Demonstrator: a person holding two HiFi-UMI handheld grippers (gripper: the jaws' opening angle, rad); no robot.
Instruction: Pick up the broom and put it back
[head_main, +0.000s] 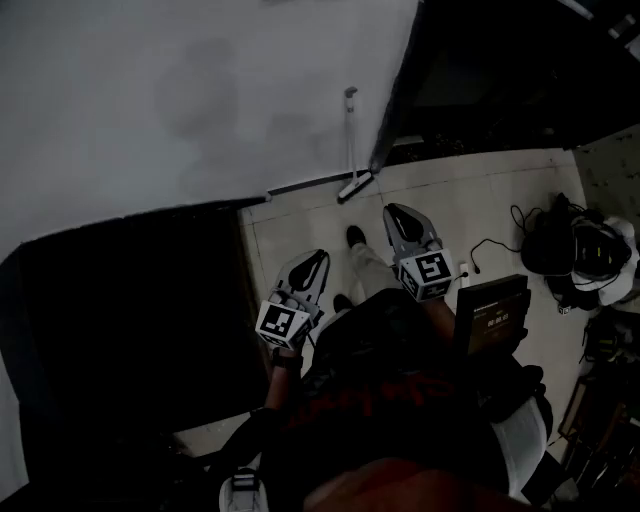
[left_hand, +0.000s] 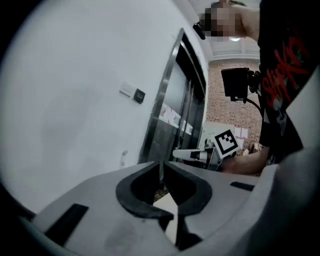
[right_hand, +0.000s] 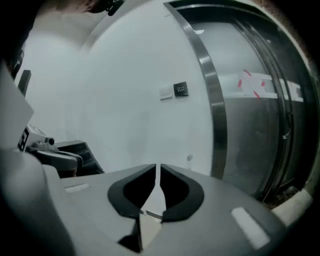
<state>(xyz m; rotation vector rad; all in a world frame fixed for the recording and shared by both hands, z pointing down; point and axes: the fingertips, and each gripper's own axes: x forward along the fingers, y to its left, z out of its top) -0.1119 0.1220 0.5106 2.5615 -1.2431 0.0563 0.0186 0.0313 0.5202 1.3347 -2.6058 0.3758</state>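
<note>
The broom (head_main: 351, 140) stands upright against the white wall (head_main: 180, 90), its head (head_main: 355, 187) on the tiled floor beside the dark door frame. The top of its handle shows small in the left gripper view (left_hand: 124, 158) and in the right gripper view (right_hand: 189, 158). My left gripper (head_main: 318, 258) (left_hand: 161, 164) is held short of the broom and to its left, shut, with nothing in it. My right gripper (head_main: 397, 210) (right_hand: 158, 166) is closer to the broom head, just right of it. It is also shut and empty, with only a hairline slit between the pads.
A metal-framed dark doorway (right_hand: 215, 115) rises right of the broom. A large dark area (head_main: 130, 320) lies on the left. Headsets and cables (head_main: 580, 250) lie on the floor at the right, beside a black device (head_main: 490, 310). The person's shoe (head_main: 356, 237) points toward the broom.
</note>
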